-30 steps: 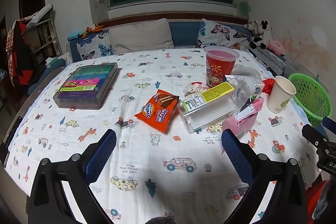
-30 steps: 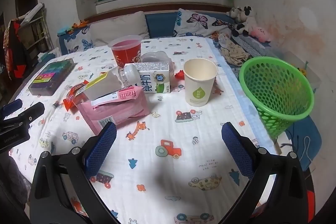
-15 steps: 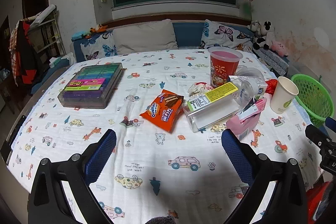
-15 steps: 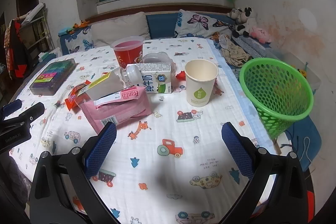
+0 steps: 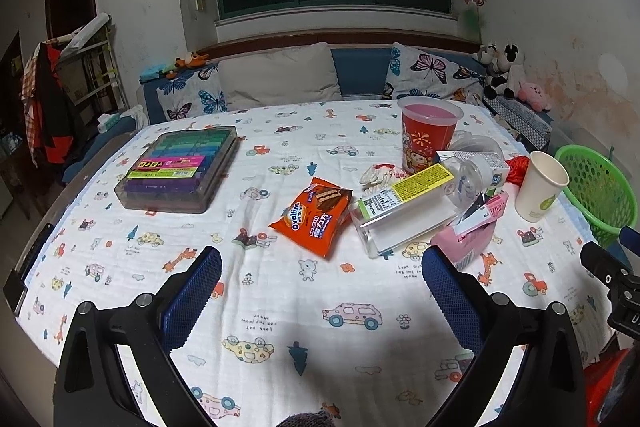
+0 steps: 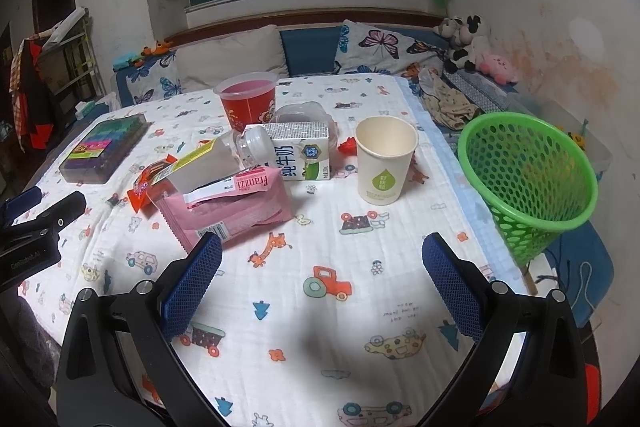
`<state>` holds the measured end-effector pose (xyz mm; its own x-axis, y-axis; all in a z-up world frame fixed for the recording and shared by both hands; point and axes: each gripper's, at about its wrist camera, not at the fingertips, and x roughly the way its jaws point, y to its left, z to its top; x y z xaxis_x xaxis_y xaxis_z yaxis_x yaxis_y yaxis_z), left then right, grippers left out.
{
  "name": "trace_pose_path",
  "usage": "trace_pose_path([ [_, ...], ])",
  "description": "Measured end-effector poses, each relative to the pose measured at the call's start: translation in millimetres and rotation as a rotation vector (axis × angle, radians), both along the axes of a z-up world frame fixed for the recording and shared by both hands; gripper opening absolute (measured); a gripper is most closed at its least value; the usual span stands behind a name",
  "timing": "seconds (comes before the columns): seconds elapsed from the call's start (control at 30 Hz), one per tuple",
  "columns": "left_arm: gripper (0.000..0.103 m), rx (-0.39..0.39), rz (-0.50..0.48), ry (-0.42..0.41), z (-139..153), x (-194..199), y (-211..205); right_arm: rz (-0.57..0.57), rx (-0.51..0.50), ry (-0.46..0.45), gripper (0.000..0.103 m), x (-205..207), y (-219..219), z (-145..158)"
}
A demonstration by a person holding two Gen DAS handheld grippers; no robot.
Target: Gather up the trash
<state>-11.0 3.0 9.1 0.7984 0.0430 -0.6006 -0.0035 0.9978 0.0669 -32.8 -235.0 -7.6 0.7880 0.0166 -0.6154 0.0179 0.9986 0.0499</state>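
Blue-padded left claw (image 5: 322,281) and right claw (image 6: 322,267) both gape wide, holding nothing, at the bottom of each frame. Past them on the tabletop (image 6: 304,311) lie a pink wrapper (image 6: 232,205), an orange snack bag (image 5: 312,215), a paper cup (image 6: 384,159). The green basket (image 6: 532,171) sits at the right edge.

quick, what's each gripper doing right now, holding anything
Left hand-held gripper: open, holding nothing.
Right hand-held gripper: open, holding nothing.
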Motion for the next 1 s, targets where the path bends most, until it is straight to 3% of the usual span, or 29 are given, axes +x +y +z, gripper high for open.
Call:
trace_pose_path([
  [1.0,0.097,0.008,0.023,-0.013,-0.9,1.9,6.7,-0.009,0.006,0.005,0.099,3.2,-2.5,-0.5],
])
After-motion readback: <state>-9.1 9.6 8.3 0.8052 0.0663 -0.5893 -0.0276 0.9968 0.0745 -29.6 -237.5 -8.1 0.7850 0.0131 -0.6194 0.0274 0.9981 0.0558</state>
